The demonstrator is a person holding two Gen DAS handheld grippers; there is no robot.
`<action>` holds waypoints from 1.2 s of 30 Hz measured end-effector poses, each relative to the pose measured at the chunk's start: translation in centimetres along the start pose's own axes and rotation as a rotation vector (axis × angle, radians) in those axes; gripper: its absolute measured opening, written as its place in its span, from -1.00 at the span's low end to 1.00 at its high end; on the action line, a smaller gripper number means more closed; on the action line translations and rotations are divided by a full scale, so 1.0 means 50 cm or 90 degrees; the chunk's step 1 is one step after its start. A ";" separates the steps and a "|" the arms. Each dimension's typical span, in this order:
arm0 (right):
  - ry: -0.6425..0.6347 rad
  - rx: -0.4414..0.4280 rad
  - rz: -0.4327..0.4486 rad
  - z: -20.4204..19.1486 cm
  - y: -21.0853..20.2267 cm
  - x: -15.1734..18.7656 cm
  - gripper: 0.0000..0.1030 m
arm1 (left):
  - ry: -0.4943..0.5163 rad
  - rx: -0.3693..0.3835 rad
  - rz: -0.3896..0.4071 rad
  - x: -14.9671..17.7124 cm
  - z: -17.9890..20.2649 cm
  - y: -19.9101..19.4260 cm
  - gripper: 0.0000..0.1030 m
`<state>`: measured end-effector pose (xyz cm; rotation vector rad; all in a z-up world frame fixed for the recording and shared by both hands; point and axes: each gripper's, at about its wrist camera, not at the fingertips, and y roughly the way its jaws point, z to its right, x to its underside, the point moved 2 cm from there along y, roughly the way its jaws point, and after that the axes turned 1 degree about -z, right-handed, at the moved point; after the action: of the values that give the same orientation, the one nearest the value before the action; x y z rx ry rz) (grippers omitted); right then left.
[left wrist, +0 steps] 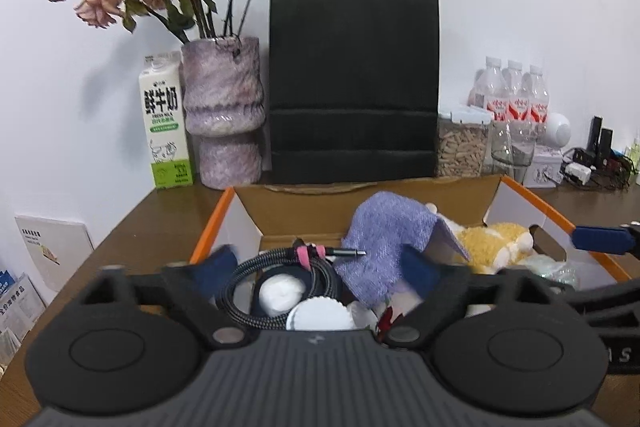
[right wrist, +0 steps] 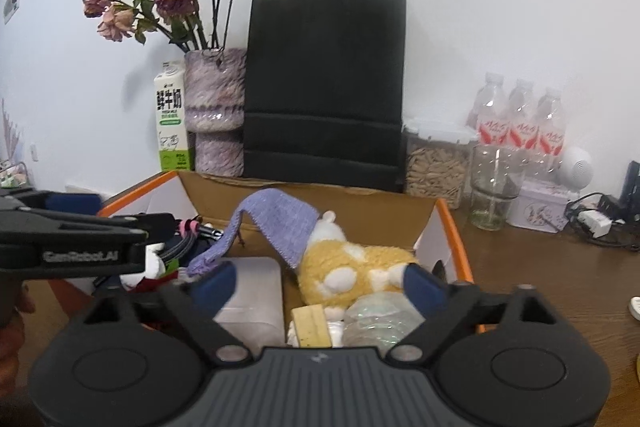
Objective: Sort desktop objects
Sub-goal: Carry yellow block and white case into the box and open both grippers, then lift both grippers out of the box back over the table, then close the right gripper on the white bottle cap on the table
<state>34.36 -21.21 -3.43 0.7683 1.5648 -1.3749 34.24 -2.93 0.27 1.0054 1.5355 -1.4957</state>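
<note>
An open cardboard box (left wrist: 212,227) with orange edges stands on the brown desk. In it a purple cloth (left wrist: 384,231) drapes over a yellow plush toy (left wrist: 496,243), next to a coiled black cable (left wrist: 256,271) with a pink tie and a white cap (left wrist: 320,315). My left gripper (left wrist: 320,267) hovers open over the cable and the cloth's edge, its pads touching nothing. In the right wrist view my right gripper (right wrist: 320,285) is open around the plush toy (right wrist: 352,263) without pressing it. A wooden block (right wrist: 310,325) and a clear plastic bag (right wrist: 380,315) lie under it.
Behind the box stand a black paper bag (left wrist: 352,83), a purple vase (left wrist: 224,115) of dried roses and a milk carton (left wrist: 168,123). At the right are water bottles (left wrist: 512,95), a pellet jar (left wrist: 460,147), a glass (right wrist: 492,195) and tangled cables (right wrist: 596,223).
</note>
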 end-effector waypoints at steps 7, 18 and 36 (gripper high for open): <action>0.006 0.013 0.010 0.003 -0.012 0.002 1.00 | -0.012 -0.017 0.018 -0.002 -0.001 -0.013 1.00; -0.010 0.022 0.031 -0.013 -0.052 0.015 1.00 | -0.030 -0.020 0.048 0.019 -0.016 -0.058 1.00; -0.063 -0.029 -0.039 -0.078 -0.126 0.116 1.00 | -0.012 -0.001 -0.015 0.112 -0.073 -0.143 1.00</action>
<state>25.52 -19.19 -6.04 0.6205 1.5483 -1.3943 25.48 0.85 -1.83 0.9732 1.5400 -1.5148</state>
